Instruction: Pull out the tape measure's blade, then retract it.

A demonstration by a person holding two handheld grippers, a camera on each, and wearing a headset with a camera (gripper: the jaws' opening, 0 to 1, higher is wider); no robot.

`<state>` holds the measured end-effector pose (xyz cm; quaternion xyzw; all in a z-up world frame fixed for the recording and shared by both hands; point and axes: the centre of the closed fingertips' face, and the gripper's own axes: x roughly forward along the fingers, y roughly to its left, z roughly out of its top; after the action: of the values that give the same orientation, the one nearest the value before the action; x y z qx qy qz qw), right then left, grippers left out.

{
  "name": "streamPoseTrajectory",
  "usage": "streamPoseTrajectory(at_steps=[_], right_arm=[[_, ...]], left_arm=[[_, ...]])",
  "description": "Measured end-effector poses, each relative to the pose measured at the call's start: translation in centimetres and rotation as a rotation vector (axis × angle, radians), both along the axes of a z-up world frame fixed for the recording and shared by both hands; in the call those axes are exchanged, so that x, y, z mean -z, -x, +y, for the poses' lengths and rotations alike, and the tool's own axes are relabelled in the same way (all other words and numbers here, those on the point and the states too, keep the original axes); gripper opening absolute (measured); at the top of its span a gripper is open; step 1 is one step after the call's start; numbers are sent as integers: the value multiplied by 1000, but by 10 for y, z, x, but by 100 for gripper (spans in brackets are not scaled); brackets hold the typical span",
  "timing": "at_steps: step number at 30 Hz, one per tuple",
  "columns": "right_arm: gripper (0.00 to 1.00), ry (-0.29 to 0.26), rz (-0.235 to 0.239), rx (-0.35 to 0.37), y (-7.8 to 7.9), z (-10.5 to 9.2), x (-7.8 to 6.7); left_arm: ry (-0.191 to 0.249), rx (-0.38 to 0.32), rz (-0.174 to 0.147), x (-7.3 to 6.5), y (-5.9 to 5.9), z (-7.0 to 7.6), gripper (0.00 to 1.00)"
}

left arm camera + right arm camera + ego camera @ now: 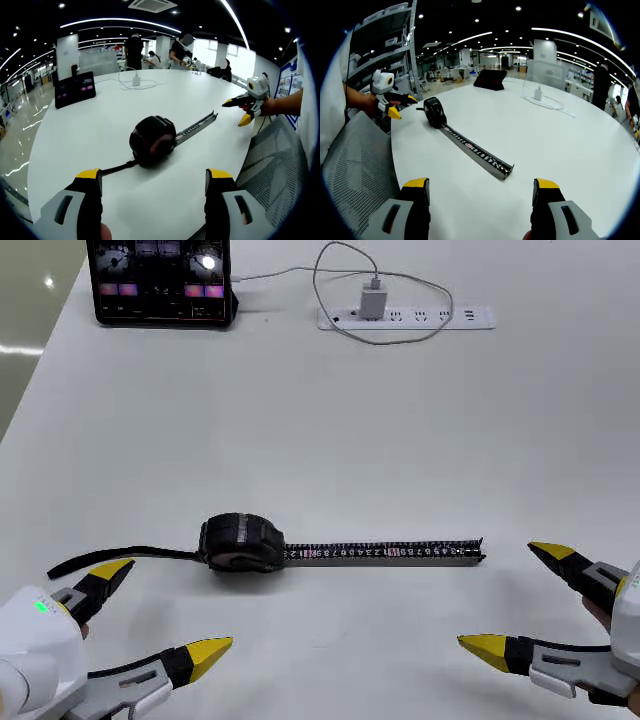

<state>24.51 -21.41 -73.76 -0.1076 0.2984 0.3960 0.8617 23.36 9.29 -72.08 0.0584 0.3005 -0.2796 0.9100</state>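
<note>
**Blade out on the desk, both grippers open and off it**

The white desk (400, 440) carries everything. The left gripper (175, 605) sits at the near left edge with its jaws spread wide, holding nothing and touching nothing. In its own view the tape measure lies just ahead, between the two yellow tips. The right gripper (500, 593) sits at the near right edge, jaws equally wide and empty, with the blade's hooked end just ahead of them and apart from both tips. Each gripper is held low over the desk, pointing inward at the other; a hand (274, 105) grips the right one.

A tablet (160, 280) stands at the far left and a power strip (430, 317) lies far centre.

The tape measure (240, 542) rests on its side between the grippers. Its blade (385, 552) lies flat, long axis left to right, pointing at the right gripper. A black strap (110, 555) trails left from the case.
</note>
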Motion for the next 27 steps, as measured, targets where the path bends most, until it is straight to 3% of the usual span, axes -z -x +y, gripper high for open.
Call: streamPoseTrajectory(at_steps=[27], right_arm=[[84,1,6,4,0,-3,3]], left_arm=[[4,3,10,4,0,-4,83]])
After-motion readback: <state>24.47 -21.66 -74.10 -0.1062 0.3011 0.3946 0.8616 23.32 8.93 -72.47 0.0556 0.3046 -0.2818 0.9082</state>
